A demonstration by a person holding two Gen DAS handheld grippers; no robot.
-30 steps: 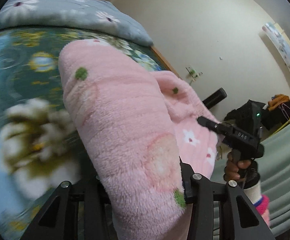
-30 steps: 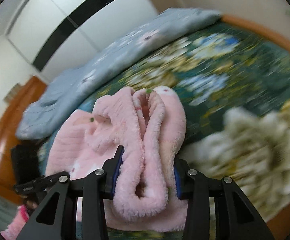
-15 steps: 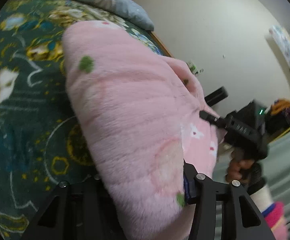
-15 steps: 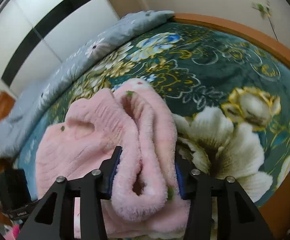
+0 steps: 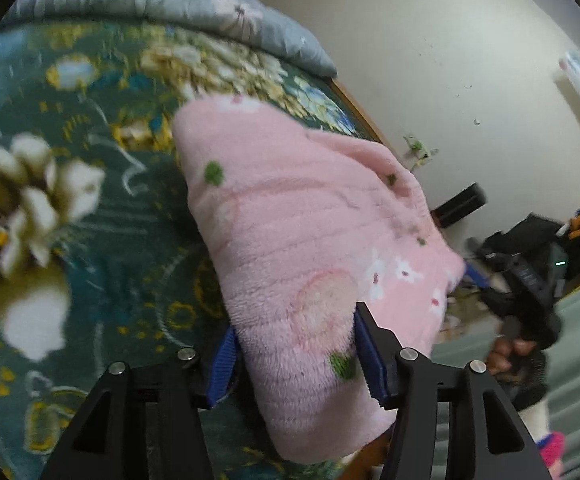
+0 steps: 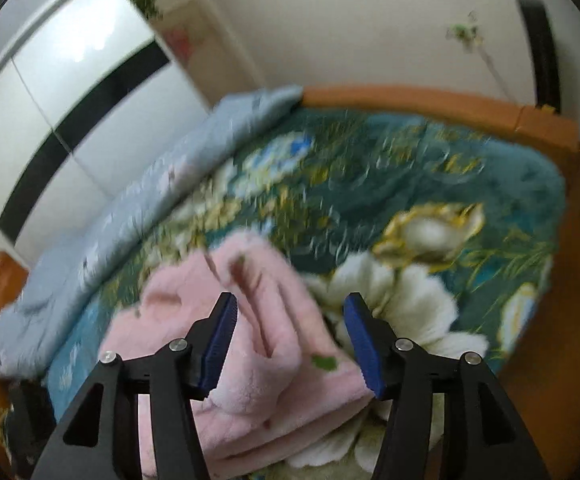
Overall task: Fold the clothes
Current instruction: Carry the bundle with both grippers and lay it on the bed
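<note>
Floral bed (image 6: 430,184) carries pink garment (image 6: 258,360), quilt (image 6: 138,208)

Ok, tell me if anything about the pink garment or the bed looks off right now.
Nothing is damaged or spilled. The pink fleece garment lies as a bulky bundle on the floral blanket, its layers bunched unevenly rather than flat. The left gripper pinches one end, while the right gripper is open around the other.
</note>
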